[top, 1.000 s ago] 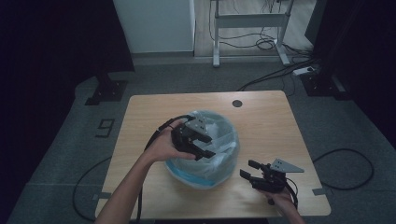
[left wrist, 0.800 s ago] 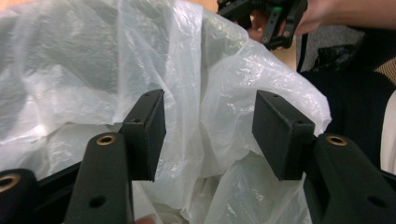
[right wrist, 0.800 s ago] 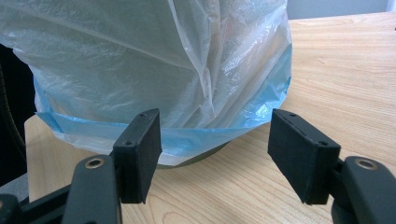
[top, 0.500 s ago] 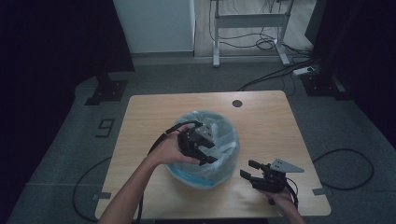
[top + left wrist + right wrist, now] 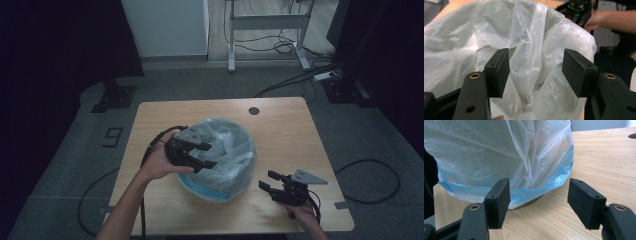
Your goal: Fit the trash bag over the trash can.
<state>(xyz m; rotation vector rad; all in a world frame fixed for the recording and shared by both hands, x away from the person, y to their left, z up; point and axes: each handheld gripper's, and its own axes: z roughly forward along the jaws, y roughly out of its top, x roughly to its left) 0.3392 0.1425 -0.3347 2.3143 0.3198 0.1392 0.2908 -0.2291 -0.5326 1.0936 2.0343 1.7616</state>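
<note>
While the left gripper [image 5: 209, 156] hovers at the plastic bag [image 5: 225, 150], jaws apart, gripping nothing; right gripper [image 5: 267, 181] rests on the table [image 5: 290, 125] beside it, jaws apart.

I see the bagged bin [image 5: 220, 155] blocking table [image 5: 280, 125] centre | open tabletop from 12 to 3 o'clock | left gripper [image 5: 202, 156] crowding its 9 o'clock side

Table [image 5: 280, 120]: light wood top, on a grey floor.
Round hole [image 5: 254, 110]: dark, near the table's far edge.
Floor mark [image 5: 113, 135]: a "9", left of the table.
White cabinet [image 5: 167, 27]: beyond the table.
Power strip [image 5: 327, 76]: on the floor, far right, among cables.
</note>
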